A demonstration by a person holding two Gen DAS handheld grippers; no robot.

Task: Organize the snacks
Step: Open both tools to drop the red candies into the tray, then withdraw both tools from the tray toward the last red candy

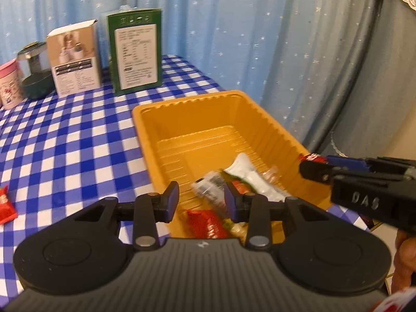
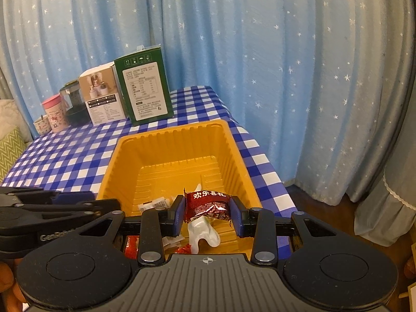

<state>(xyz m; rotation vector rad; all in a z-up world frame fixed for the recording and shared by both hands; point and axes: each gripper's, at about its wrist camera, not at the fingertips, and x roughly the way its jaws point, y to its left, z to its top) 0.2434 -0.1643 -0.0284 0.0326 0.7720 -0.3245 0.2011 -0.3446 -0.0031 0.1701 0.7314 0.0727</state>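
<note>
Holding a red snack packet [image 2: 208, 206] over the yellow bin [image 2: 130, 153], your right gripper [image 2: 208, 217] jaws need only part; left gripper [image 1: 200, 202] jaws stand apart, empty.

Warm, even light; soft focus, fisheye-bent edges.

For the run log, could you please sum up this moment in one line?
right tongs: shut on red snack packet, above yellow bin | left tongs: open, empty | bin: several snacks inside | table: one red packet left

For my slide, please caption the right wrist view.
Right gripper holds a red packet above the yellow bin.
</note>
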